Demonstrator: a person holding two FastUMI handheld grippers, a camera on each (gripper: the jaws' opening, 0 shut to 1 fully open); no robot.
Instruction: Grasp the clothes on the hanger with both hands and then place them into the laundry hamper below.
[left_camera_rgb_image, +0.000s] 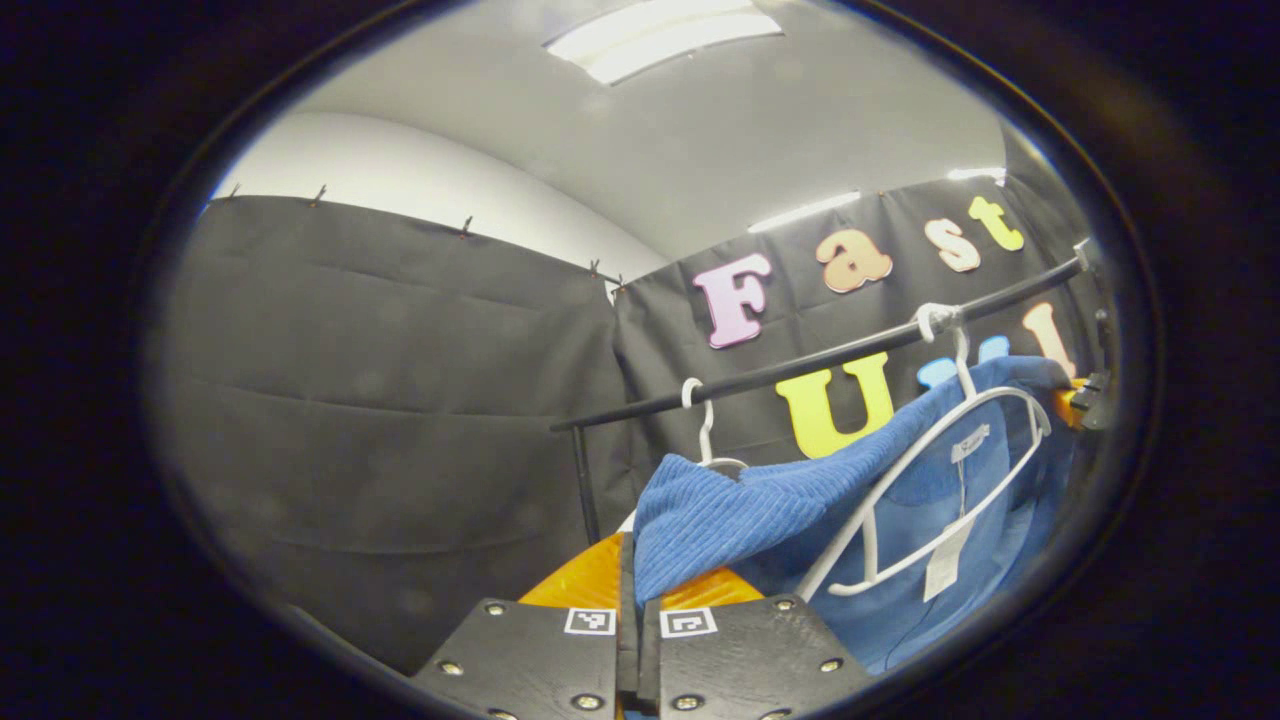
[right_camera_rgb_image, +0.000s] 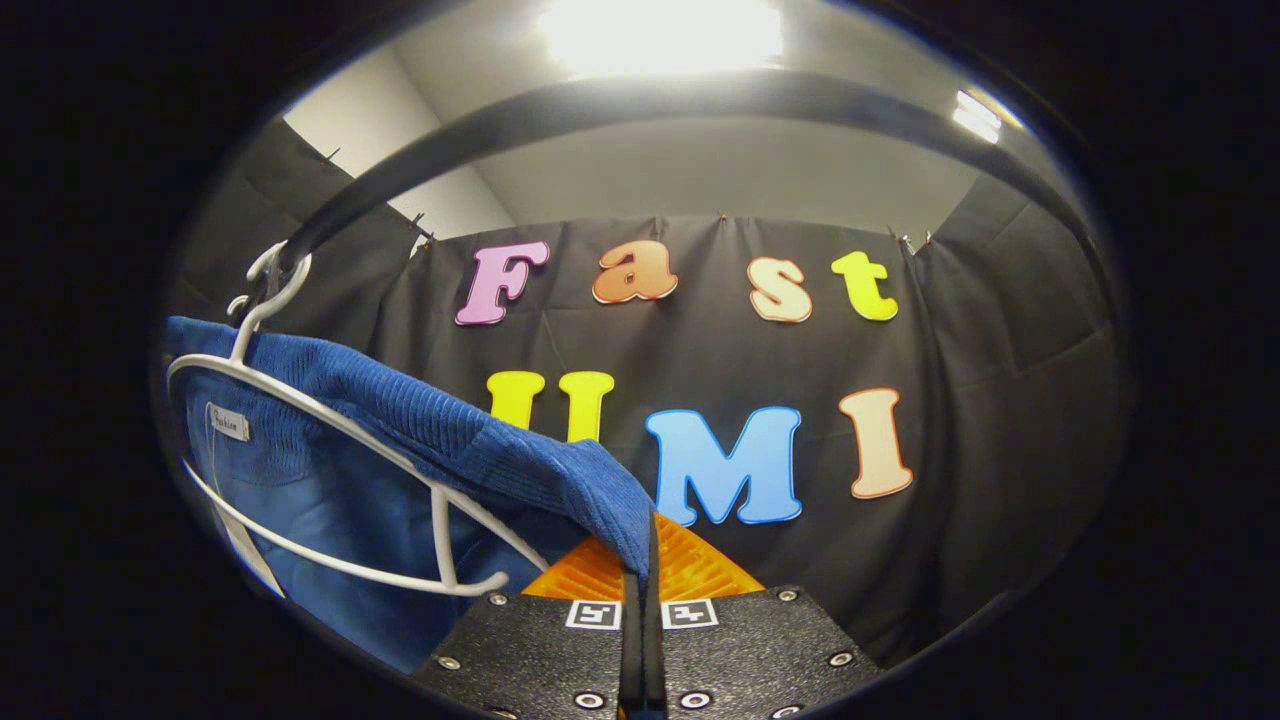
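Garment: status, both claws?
Left claw shut on blue garment. Right claw shut on its other shoulder. Garment partly off white hanger, hanger on rail. Hamper not reached.

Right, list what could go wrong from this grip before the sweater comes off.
1. The blue knit sweater is still draped over the white hanger; pulling down may drag the hanger off the black rail with it.
2. The right gripper and the left gripper each pinch only a fold of fabric, so an edge could slip free.
3. A second hanger sits close by and may snag.
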